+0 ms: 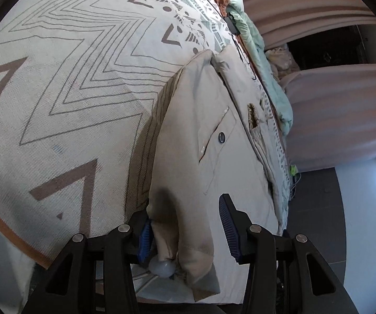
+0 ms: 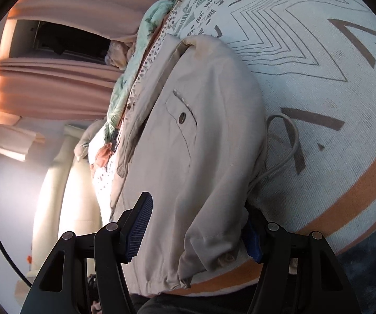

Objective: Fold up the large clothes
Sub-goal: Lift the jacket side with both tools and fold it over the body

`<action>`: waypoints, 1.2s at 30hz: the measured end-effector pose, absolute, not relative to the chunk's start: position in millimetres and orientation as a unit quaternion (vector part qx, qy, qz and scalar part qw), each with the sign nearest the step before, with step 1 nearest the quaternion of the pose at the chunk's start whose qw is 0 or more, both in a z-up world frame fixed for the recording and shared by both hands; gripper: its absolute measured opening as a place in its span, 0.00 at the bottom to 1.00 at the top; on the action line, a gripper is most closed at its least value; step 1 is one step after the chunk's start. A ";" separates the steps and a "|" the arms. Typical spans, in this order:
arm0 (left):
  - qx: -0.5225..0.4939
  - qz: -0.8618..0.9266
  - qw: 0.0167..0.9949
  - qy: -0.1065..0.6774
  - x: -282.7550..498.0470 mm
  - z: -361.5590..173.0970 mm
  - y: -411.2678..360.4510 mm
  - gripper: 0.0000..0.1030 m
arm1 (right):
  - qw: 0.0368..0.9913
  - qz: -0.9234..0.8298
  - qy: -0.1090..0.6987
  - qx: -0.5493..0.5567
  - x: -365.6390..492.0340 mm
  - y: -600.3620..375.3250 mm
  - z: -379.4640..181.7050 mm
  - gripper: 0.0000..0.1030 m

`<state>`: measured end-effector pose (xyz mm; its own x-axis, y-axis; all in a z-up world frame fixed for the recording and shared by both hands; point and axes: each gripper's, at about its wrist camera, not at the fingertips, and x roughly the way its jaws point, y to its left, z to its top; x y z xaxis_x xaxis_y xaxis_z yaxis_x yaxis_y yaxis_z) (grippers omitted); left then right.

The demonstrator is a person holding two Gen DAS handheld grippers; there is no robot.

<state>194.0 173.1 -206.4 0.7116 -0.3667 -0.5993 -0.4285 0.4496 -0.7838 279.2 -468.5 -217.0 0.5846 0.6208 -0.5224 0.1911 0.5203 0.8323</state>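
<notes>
The patterned bedspread (image 1: pixel 57 91) lies broad and bare beside the beige jacket (image 1: pixel 201 144), giving free passage on that side. On the jacket's other side the way is crowded: a bunched mint blanket (image 1: pixel 261 60) and a black cable (image 1: pixel 243 49) run along the bed's edge. A grey cord (image 2: pixel 290 141) loops out beside the jacket, perhaps a drawstring.

Bedroom: patterned bedspread (image 1: pixel 70 91), curtains (image 1: pixel 332 120)

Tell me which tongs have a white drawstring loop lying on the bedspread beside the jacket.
The right tongs: the cord loop lies beside the beige jacket there only.
</notes>
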 end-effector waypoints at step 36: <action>-0.542 -0.033 0.789 0.286 103.2 -137.6 166.7 0.11 | 0.760 0.171 0.352 0.519 186.3 -488.9 -160.7 0.12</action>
